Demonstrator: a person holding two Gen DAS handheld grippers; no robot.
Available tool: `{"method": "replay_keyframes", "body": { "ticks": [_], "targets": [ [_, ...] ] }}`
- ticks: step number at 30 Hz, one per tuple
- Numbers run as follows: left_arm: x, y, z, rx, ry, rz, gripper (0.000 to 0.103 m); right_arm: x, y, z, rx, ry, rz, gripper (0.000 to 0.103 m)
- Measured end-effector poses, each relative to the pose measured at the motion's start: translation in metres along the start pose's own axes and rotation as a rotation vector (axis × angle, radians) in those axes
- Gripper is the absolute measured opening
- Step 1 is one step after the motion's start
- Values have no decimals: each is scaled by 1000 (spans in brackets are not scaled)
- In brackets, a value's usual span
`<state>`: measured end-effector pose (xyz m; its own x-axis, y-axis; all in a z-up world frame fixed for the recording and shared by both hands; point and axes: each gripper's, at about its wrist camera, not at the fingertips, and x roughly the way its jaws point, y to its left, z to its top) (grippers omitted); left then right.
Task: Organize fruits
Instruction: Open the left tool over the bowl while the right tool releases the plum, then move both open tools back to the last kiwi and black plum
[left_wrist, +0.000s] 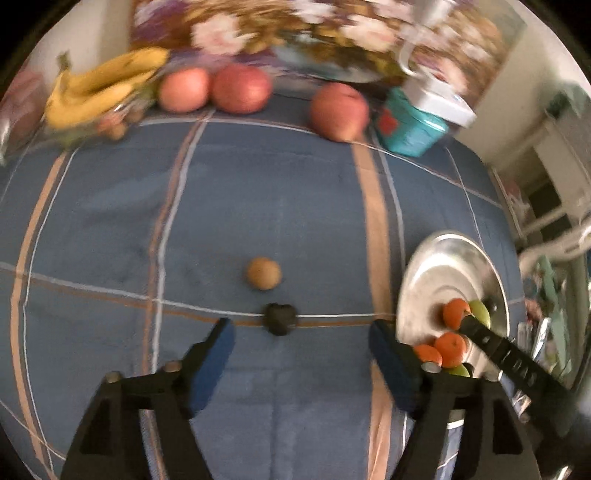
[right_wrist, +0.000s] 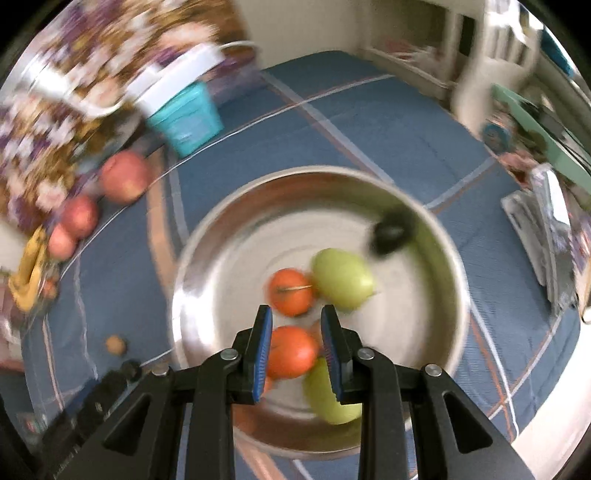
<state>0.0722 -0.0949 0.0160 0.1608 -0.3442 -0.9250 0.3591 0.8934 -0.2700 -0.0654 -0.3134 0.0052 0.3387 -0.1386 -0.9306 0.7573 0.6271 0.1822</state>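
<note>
Left tool (left_wrist: 301, 328) spread wide, nothing between the blue pads (left_wrist: 216, 365); pointing steeply down at the blue checked cloth (left_wrist: 110, 229), to the left of the steel bowl (left_wrist: 436, 266). Just ahead of this tool, a small dark lump (left_wrist: 280, 319) on the cloth, and a little beyond it a small round brown fruit (left_wrist: 263, 273), both well left of the bowl.

Right tool (right_wrist: 296, 314) hanging over the near part of the bowl, pads drawn almost together, only a narrow gap left and pinching nothing.

Inside the bowl: two oranges (right_wrist: 291, 291), one beyond the pads and one directly under them, and two green fruits (right_wrist: 341, 278), touching the oranges on the right. Also a dark blurred thing (right_wrist: 391, 234) at the far right wall of the bowl; cannot tell what it is.

Far beyond the bowl, at the back edge of the cloth: three red apples (left_wrist: 242, 88), two side by side and touching, the third (left_wrist: 339, 110) apart and nearer to the bowl's side. Bananas (left_wrist: 103, 85) farthest left of the bowl. Teal box (left_wrist: 410, 125) with white lid straight behind the bowl, close to the single apple.
</note>
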Motion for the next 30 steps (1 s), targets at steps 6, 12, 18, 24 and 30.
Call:
{"method": "replay_keyframes", "body": {
  "ticks": [6, 12, 18, 24, 30],
  "targets": [
    [-7, 36, 3, -94, 7, -4, 85, 2, 45, -13, -136, 17, 51, 41],
    [-17, 59, 7, -135, -28, 29, 93, 2, 82, -28, -261, 11, 61, 57],
    [-15, 71, 10, -172, -22, 22, 95, 9, 103, -37, -315, 36, 102, 83],
    [-14, 75, 11, -177, -21, 32, 95, 11, 123, -49, -370, 44, 98, 87],
    [-14, 85, 11, -203, -22, 34, 98, 18, 144, -61, -453, 35, 62, 87]
  ]
}}
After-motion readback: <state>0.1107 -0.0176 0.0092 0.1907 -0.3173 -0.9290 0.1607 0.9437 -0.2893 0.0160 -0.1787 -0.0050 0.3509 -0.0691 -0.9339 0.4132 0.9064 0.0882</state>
